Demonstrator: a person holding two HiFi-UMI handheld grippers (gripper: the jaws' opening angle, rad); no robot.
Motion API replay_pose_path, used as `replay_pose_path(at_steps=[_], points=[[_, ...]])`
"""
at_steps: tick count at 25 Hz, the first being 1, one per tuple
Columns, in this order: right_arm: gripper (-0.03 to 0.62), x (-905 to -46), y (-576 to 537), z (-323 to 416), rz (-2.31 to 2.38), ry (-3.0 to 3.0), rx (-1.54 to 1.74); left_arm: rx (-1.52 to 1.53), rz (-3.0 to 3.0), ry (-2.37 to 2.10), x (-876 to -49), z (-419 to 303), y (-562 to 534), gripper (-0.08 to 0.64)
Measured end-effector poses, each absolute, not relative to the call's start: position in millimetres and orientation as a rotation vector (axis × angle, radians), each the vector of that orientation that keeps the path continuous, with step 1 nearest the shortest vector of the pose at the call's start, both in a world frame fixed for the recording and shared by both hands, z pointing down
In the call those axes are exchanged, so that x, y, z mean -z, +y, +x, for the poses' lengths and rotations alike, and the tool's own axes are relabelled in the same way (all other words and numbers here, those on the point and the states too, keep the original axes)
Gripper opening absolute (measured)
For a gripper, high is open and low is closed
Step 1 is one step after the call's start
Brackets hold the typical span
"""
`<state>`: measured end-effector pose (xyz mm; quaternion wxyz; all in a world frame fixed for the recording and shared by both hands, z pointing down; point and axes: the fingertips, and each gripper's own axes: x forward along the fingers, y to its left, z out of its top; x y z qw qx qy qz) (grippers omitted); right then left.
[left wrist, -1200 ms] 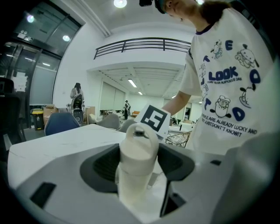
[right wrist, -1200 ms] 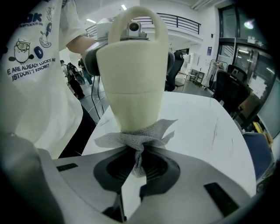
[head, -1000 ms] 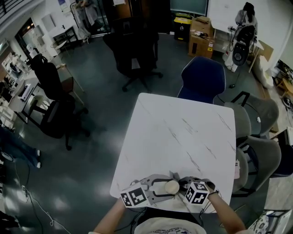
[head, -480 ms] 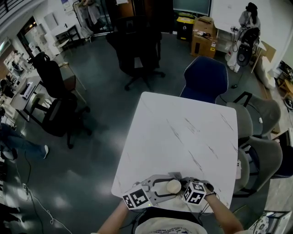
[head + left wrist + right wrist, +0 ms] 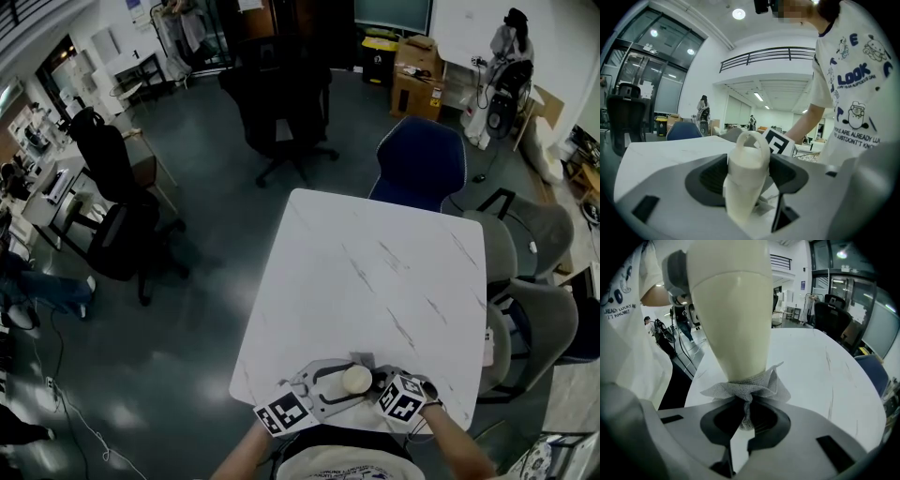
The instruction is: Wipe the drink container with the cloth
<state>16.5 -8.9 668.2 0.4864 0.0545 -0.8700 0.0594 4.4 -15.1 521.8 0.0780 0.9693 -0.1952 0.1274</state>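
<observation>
A cream drink container [image 5: 355, 380] with a loop handle is held over the near edge of the white table [image 5: 375, 281]. My left gripper [image 5: 330, 394] is shut on the drink container [image 5: 746, 180], its jaws clamped on the body. In the right gripper view the container [image 5: 733, 310] fills the top. My right gripper [image 5: 743, 420] is shut on a small grey cloth [image 5: 750, 387], which is bunched and pressed against the container's lower side. In the head view the right gripper [image 5: 380, 386] sits just right of the container.
A dark blue chair [image 5: 422, 164] stands at the table's far side and grey chairs [image 5: 530, 281] along its right. Black office chairs [image 5: 281, 103] stand on the floor to the left. The person's white printed shirt [image 5: 853, 93] is close behind the grippers.
Both grippers and the container have shifted slightly toward the person and to the right; the hold on container and cloth is unchanged.
</observation>
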Motion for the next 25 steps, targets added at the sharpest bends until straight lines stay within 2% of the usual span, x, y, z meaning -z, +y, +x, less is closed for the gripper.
replay_pose_path(at_steps=[25], points=[[0.037, -556, 30, -3, 0.303, -2.427, -0.216, -0.376, 2.849, -0.749, -522, 3, -15, 0.274]])
